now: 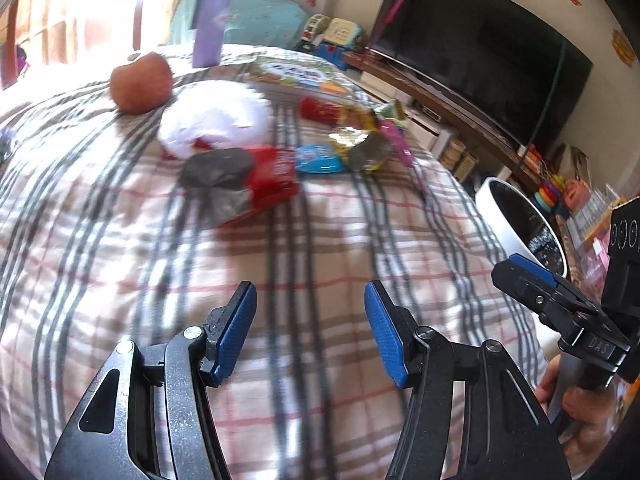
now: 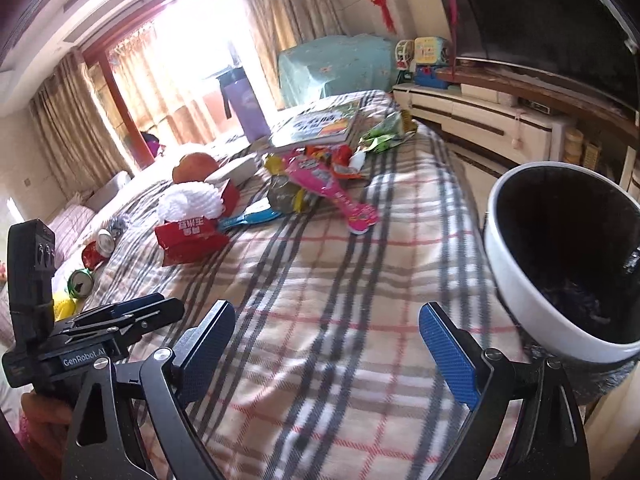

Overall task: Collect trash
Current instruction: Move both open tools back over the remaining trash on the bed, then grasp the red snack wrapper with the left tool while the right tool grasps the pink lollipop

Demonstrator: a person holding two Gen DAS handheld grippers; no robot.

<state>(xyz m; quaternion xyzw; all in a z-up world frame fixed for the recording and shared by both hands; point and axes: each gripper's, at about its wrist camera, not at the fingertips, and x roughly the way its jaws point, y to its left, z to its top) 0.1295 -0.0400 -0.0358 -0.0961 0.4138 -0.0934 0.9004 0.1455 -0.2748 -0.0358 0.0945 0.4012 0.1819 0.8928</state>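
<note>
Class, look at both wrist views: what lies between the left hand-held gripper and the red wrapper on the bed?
Only bare plaid blanket. The left hand-held gripper stands open and empty, short of the red wrapper; the left wrist view shows this best.

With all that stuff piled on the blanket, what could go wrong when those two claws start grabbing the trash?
The wrappers overlap, so one pinch might drag neighbours along. The apple, book and purple bottle sit close by and could get knocked or grabbed by mistake. The white bin stands off the blanket's edge, so a light wrapper might miss it.
</note>
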